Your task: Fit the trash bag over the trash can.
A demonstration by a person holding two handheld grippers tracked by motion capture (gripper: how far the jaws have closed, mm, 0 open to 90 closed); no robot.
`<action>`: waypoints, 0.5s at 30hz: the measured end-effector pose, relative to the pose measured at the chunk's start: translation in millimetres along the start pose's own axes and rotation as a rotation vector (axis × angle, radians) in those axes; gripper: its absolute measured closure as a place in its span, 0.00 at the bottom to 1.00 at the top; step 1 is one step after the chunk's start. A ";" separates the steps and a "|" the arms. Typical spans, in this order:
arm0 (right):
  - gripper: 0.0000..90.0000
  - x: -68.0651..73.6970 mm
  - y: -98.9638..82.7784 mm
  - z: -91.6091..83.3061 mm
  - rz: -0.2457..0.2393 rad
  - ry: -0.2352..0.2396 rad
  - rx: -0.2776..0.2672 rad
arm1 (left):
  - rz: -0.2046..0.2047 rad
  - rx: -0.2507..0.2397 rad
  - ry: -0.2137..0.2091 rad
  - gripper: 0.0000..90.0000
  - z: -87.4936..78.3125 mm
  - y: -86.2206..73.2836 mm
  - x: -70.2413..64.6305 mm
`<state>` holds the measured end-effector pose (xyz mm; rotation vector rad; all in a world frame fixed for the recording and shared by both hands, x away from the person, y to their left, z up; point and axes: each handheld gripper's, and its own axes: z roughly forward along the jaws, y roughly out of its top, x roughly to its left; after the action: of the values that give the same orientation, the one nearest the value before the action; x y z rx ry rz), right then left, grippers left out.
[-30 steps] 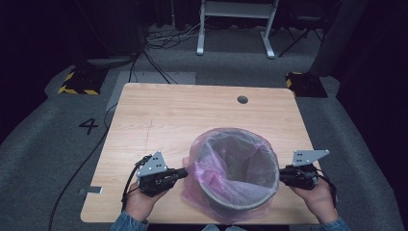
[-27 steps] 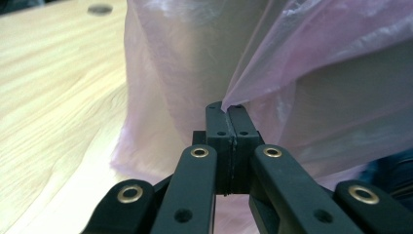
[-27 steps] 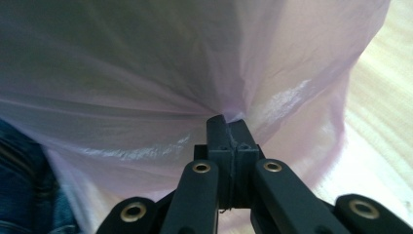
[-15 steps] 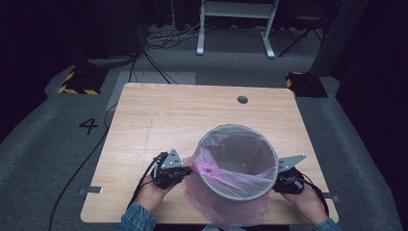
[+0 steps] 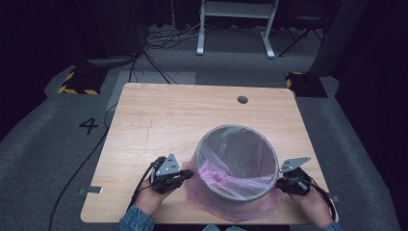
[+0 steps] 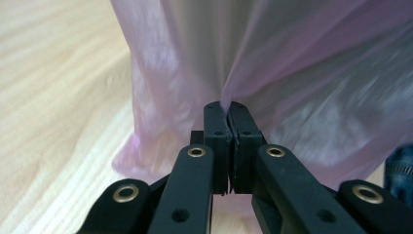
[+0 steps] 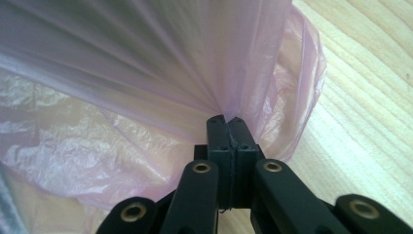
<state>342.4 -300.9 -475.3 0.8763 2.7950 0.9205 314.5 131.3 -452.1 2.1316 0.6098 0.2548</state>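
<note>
The fingers (image 6: 215, 127) of the left gripper (image 5: 169, 174) were pressed together on a fold of the thin, translucent pink plastic bin liner (image 5: 226, 179). The fingers (image 7: 217, 134) of the right gripper (image 5: 291, 182) were likewise clamped on a gathered pleat of the same liner, with the film fanning out taut from the tips. The liner was draped over the rim and down the outer wall of the round grey waste bin (image 5: 236, 163), which stood on the light wooden desk (image 5: 168, 120) near its front edge, toward the front-right corner. The grippers held the film on opposite sides of the bin, low against the wall.

Judged risks: the film was stretched tight at both pinch points, so further downward pull could tear it or drag it out of the fingers. Uneven pull between the two sides could skew the liner on the rim or tip the light bin toward the front edge.
</note>
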 end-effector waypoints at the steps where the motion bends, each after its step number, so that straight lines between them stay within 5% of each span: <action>1: 1.00 0.4 1.0 0.8 0.003 0.005 0.001 | -0.005 0.013 -0.007 0.99 2.5 -1.9 0.8; 8: 1.00 8.8 11.4 -0.7 -0.046 0.034 -0.048 | -0.001 0.135 0.018 0.99 17.9 -9.3 5.9; 15: 1.00 -8.1 -4.1 -4.0 0.016 -0.005 0.001 | 0.001 0.096 0.039 0.99 10.9 -6.6 3.2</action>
<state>346.2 -310.1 -475.2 0.9005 2.7886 0.9178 319.3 128.5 -463.9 2.2232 0.6551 0.2734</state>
